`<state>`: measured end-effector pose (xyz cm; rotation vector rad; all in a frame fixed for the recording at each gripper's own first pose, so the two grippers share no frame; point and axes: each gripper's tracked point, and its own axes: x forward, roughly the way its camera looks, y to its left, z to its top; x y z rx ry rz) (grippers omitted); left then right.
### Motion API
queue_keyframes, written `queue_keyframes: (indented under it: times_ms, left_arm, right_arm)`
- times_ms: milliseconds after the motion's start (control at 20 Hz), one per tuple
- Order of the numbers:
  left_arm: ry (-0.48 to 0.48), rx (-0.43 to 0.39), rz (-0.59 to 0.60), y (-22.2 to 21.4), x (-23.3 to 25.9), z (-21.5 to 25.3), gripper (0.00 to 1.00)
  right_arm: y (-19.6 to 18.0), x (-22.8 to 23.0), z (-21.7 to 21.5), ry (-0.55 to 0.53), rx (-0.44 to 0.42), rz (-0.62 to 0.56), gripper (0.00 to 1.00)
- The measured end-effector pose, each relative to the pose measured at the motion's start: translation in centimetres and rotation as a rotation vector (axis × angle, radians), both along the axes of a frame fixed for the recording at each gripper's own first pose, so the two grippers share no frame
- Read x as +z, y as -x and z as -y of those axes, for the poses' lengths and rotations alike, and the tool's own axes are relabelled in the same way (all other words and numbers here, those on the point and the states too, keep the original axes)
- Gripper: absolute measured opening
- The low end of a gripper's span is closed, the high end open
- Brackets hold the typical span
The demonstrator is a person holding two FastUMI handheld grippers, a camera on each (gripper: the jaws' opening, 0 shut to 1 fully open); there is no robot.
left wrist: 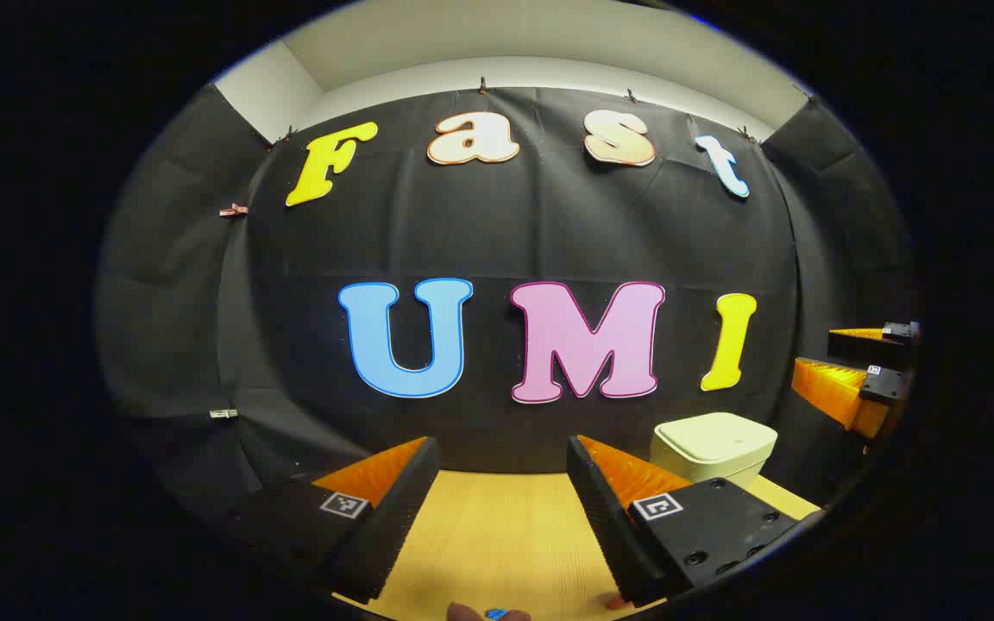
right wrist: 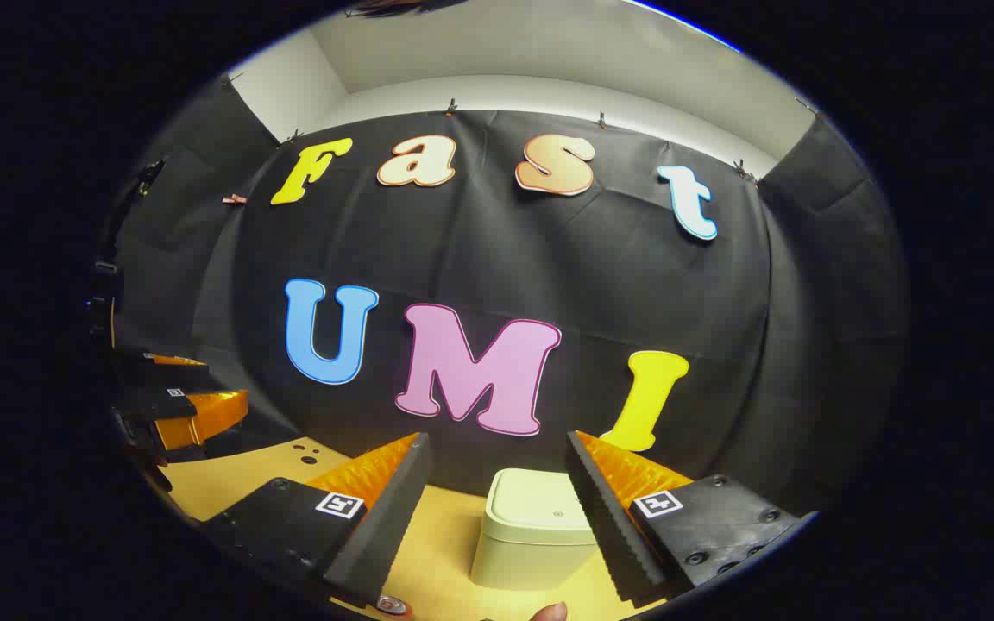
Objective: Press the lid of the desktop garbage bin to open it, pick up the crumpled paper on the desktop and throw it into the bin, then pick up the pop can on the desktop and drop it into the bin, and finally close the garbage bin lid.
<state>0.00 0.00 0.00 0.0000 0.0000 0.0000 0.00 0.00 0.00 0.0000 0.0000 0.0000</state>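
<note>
The pale green desktop bin (right wrist: 521,552) stands on the wooden table with its lid (right wrist: 540,507) down. It lies straight ahead of my right gripper (right wrist: 498,436), which is open with nothing between its fingers. The right finger overlaps the bin's right side in that view. In the left gripper view the bin (left wrist: 713,447) sits to the right of my left gripper (left wrist: 501,442), which is also open and holds nothing. A small round red-rimmed thing (right wrist: 393,605), perhaps the can's top, peeks in at the bottom edge.
The light wooden table (left wrist: 497,535) runs back to the black cloth wall just behind the bin. The right gripper (left wrist: 859,375) shows at the far right of the left gripper view, the left gripper (right wrist: 182,405) at the far left of the right gripper view. A fingertip (right wrist: 549,612) shows at the bottom.
</note>
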Motion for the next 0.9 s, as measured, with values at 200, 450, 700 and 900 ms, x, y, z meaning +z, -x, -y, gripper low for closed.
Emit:
queue_keyframes:
  times_ms: [200,450,700,900]
  left_arm:
    - [-0.031,-0.018,0.013,0.5,0.4,0.8,0.95]
    - [-0.072,-0.047,0.039,0.9,1.1,1.6,0.95]
    - [-0.07,-0.066,0.032,0.7,1.0,2.2,0.98]
    - [-0.065,-0.074,0.016,0.5,0.4,2.6,0.97]
  right_arm:
    - [0.1,-0.6,-0.2,-0.029,0.018,-0.021,0.97]
    - [-0.1,-0.1,-0.7,-0.006,0.031,-0.005,0.97]
    - [0.0,-0.6,-0.8,-0.015,0.041,-0.023,0.97]
    - [0.0,-1.1,-0.7,-0.018,0.048,-0.038,0.97]
